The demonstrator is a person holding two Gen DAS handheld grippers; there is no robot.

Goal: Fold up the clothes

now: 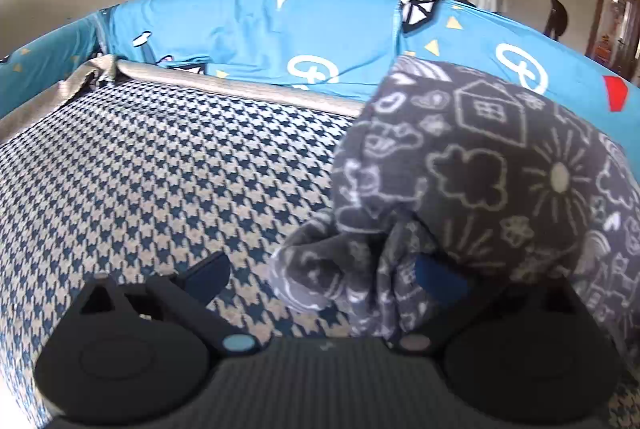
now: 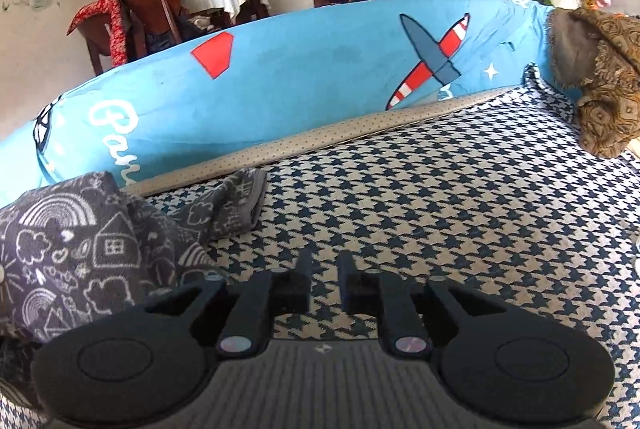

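The grey cloth with white drawings (image 1: 480,165) lies in a lumpy heap on the checked sofa seat (image 1: 160,169), near the blue sofa back (image 1: 248,29). In the right wrist view one flat end of it (image 2: 236,205) sticks out toward the seat's back edge. It is bunched up, not a neat flat fold, so I think the folding is not finished. It could be a fold half made, or a heap about to be spread out. I cannot tell which.

The left gripper (image 1: 320,277) has its fingers spread wide. A fold of the grey cloth sits between them and covers part of one finger, but they are not squeezing it.

The right gripper (image 2: 326,265) is beside the heap, over bare seat. Its fingers are close together with a small gap, and nothing is in them.

A brown patterned cloth (image 2: 600,81) lies far off at the seat's corner.
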